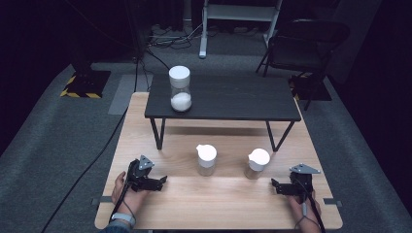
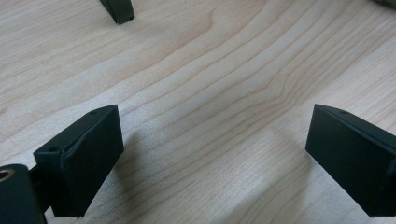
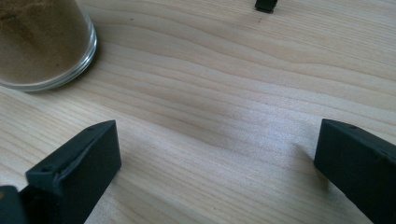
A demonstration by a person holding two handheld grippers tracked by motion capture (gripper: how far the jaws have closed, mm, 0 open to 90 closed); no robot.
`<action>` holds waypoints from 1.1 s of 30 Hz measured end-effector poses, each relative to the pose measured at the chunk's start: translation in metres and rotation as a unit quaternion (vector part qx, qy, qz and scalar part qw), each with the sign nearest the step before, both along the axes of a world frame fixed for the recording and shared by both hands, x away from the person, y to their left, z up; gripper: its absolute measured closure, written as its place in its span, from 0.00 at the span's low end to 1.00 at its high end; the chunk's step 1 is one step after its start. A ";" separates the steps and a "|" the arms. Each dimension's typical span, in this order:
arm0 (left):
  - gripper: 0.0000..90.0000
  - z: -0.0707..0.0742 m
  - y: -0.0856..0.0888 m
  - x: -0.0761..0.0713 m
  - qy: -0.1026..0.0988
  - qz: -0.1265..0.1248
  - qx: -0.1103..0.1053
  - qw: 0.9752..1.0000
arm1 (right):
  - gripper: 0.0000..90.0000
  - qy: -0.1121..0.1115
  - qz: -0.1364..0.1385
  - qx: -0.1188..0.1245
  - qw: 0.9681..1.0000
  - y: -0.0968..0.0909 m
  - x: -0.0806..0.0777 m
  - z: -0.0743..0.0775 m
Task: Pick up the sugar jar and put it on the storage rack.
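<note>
Two small glass jars with white lids stand on the wooden table (image 1: pixel 218 194): one in the middle (image 1: pixel 206 159) and one to its right (image 1: pixel 257 163), holding brown powder (image 3: pixel 37 42). A taller white-lidded jar (image 1: pixel 180 89) with white powder stands on the black shelf (image 1: pixel 228 99). My left gripper (image 1: pixel 160 183) rests low at the front left, open, its jaws wide apart over bare wood (image 2: pixel 212 135). My right gripper (image 1: pixel 275 186) rests at the front right, open, with nothing between its jaws (image 3: pixel 217 154).
The black shelf stands on thin legs (image 1: pixel 159 133) over the table's far half. One leg foot (image 2: pixel 119 11) lies ahead of the left gripper and another (image 3: pixel 266 5) ahead of the right. A chair (image 1: pixel 306 43) and cables lie on the floor beyond.
</note>
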State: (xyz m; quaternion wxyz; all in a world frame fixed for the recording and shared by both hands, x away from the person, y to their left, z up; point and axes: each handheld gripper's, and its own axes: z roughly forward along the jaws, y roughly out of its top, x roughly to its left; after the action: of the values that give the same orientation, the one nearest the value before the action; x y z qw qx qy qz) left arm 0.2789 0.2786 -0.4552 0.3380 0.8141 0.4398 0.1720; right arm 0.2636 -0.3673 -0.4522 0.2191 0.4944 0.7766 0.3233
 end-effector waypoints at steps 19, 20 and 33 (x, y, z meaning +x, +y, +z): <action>0.02 0.000 -0.002 -0.002 0.001 0.016 0.003 1.000 | 0.00 0.000 0.001 0.000 1.000 0.000 0.000 0.000; 0.02 0.000 -0.002 -0.002 0.001 0.017 0.003 1.000 | 0.00 0.000 0.001 0.000 1.000 0.000 0.000 0.000; 0.02 0.001 -0.002 -0.003 0.003 0.025 0.004 1.000 | 0.00 0.001 0.001 0.000 1.000 0.000 0.001 0.000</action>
State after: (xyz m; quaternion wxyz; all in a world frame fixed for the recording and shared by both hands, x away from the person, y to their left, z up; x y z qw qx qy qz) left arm 0.2760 0.2763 -0.4545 0.3291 0.8047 0.4603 0.1796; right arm 0.2642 -0.3676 -0.4521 0.2181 0.4937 0.7772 0.3236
